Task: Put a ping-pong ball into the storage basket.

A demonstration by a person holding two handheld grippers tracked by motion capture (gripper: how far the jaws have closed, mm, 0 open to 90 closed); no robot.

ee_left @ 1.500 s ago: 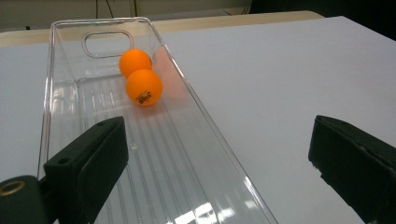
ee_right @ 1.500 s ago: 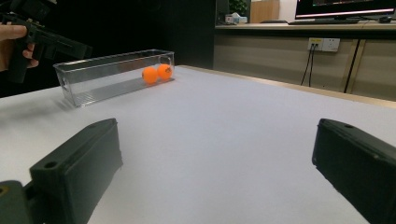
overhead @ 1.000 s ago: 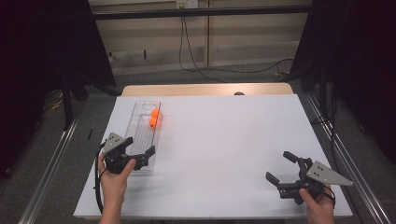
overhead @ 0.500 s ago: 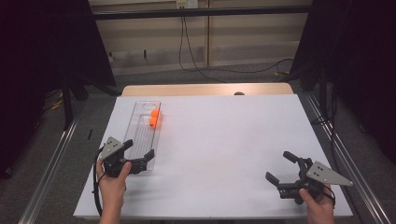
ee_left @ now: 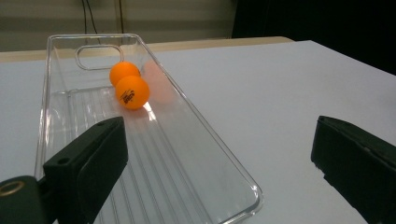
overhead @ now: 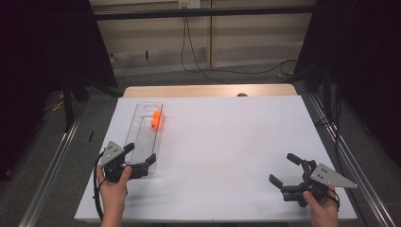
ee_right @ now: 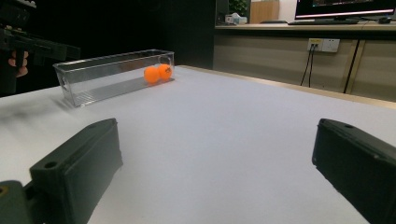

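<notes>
From up here I read the job as close to finished: both orange balls (ee_left: 129,87) already lie in the clear tray (overhead: 140,142), touching each other and resting against the tray's right wall toward its far end, near the handle cutout, and I see no other loose ball on the white counter (overhead: 227,151). My left gripper (overhead: 140,156) sits at the tray's near end with its fingers spread wide and empty; in the left gripper view one finger (ee_left: 91,161) hangs over the tray's near floor and the other stands outside it over the counter, so the near right corner lies between them. My right gripper (overhead: 286,169) rests well apart at the near right corner of the counter, fingers likewise parted and holding nothing. What may be left, I judge, is taking hold of the tray itself. The nearer ball carries a small dark printed logo, too small for me to read.
</notes>
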